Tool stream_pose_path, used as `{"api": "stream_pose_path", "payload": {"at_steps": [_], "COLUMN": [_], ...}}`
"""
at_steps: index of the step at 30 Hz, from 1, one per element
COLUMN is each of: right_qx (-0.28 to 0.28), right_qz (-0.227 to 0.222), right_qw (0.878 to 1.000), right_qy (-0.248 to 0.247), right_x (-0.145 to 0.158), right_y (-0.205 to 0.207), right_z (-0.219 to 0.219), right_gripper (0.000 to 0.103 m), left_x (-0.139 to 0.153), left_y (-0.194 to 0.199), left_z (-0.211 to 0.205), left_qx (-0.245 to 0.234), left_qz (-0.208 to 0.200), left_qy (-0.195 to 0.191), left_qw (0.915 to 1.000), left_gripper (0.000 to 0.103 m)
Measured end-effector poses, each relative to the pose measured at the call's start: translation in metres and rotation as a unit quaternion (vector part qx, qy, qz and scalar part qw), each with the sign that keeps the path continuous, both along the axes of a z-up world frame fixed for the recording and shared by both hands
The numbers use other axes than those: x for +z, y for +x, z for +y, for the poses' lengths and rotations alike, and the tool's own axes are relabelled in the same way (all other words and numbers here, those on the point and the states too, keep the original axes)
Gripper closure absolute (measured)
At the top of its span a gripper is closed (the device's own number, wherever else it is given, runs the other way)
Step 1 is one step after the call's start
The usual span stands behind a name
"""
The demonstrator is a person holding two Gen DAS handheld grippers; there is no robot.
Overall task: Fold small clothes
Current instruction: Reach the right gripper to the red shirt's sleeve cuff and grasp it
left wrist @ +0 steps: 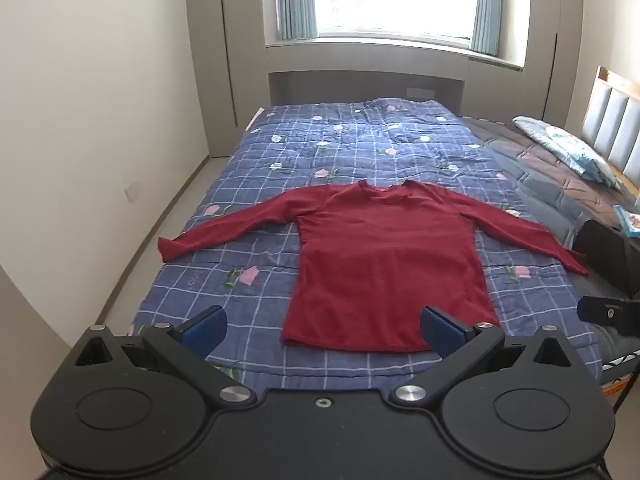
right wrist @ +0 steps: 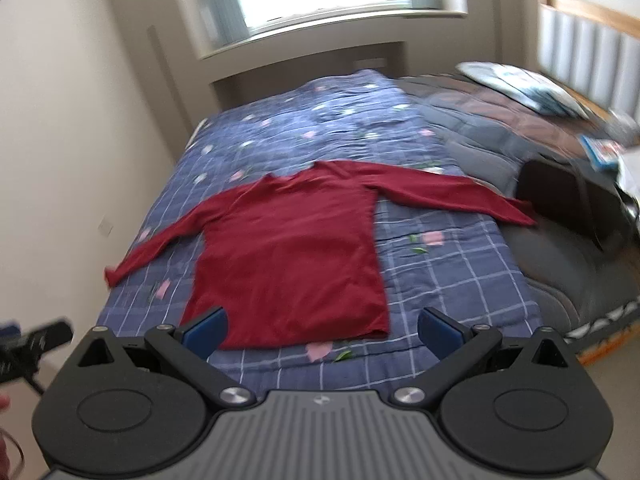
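I hold my left gripper (left wrist: pixel 324 330) above the near edge of the bed, tilted down, its two blue-padded fingers (left wrist: pixel 204 330) spread wide with nothing between them but air. My right gripper (right wrist: pixel 322 330) is the same: blue pads far apart, gripping nothing, tilted down over the bed's near edge. The dark red long-sleeved knit top (left wrist: pixel 384 264) lies flat on the blue checked quilt with pink and white flowers (left wrist: pixel 304 148), neckline toward the window and hem toward me. Both sleeves are stretched out and angled down and away from the body, one cuff near the quilt's left edge, the other reaching to its right edge. In the left wrist view the hem shows just beyond my fingertips, and the right-hand pad overlaps the bottom corner of the top in the picture; I cannot tell whether it touches the cloth. The right wrist view is blurred, and there the top (right wrist: pixel 292 256) sits left of centre, its hem partly behind my left-hand pad. To the right of the quilt lies a grey and brown padded blanket (left wrist: pixel 532 168), with a light blue patterned pillow (left wrist: pixel 568 148) against the grey upholstered headboard (left wrist: pixel 616 128). A black boxy object (left wrist: pixel 604 252) sits at the bed's right edge, close to the right cuff. Beyond the bed, a bright window with blue-grey curtains (left wrist: pixel 296 0) fills the far wall.
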State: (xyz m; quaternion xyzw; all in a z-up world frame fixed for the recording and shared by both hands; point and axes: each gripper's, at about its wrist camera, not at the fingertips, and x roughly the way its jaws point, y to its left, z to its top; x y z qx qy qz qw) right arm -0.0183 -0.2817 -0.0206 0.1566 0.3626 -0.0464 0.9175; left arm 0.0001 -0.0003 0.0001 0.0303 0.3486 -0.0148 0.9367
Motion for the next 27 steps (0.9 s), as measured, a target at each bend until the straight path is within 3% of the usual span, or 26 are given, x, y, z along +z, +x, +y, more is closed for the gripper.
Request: {"api": "stream_pose_path", "payload": {"at_steps": [8,21,27], "right_qx": [-0.081,-0.117,-0.144], "right_qz": [-0.023,0.035,0.032], "right_qw": [0.996,0.991,0.987], "right_qy": [0.021,0.052,0.058], "right_x": [-0.002,-0.062,-0.081], "right_y": [0.014,0.110,0.158], "right_z": [-0.056,-0.129,-0.177], "right_gripper": [0.000,0.000,0.000], "left_x": [0.000,-0.033,-0.062], "left_y": [0.018,0.127,0.195], "left_z": [-0.015,-0.065,-0.103], "left_qx": [-0.019,-0.003,0.032], "left_qz": [0.023,0.086,0.120], "left_qy": [-0.010,0.002,0.000], "left_qw": [0.9995,0.9963,0.9923], "left_gripper": [0.000,0.000,0.001]}}
